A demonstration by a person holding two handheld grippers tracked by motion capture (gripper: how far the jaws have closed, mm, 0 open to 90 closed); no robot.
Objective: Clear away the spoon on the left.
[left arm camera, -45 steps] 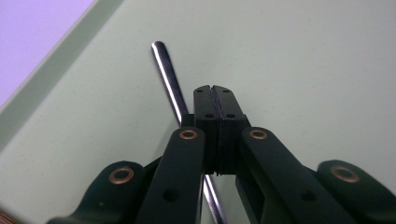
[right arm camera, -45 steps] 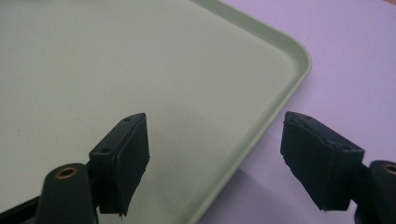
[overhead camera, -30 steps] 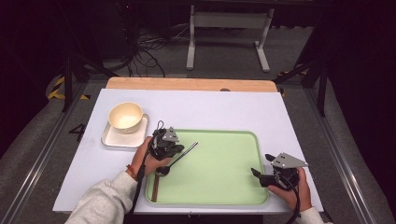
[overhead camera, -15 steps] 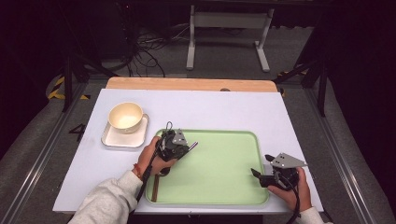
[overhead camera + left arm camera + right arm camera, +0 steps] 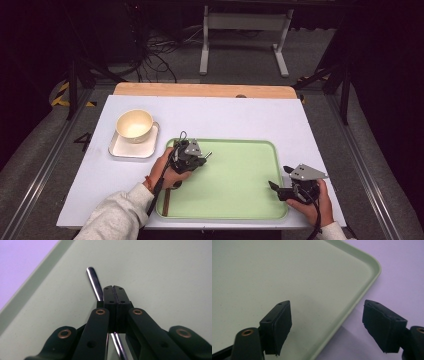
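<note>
Green tray [image 5: 235,185], left tool [image 5: 196,158] now farther in, clamped on metal utensil [image 5: 93,282]; right tool [image 5: 280,186] unmoved, agape.

left gripper [image 5: 115,287] fingers pressed together, metal utensil handle [image 5: 94,283] just beside them, above green tray [image 5: 162,272], white table [image 5: 20,262]

Bare tray [image 5: 235,180] floor between grippers; bowl [image 5: 134,124] well off left.
</note>
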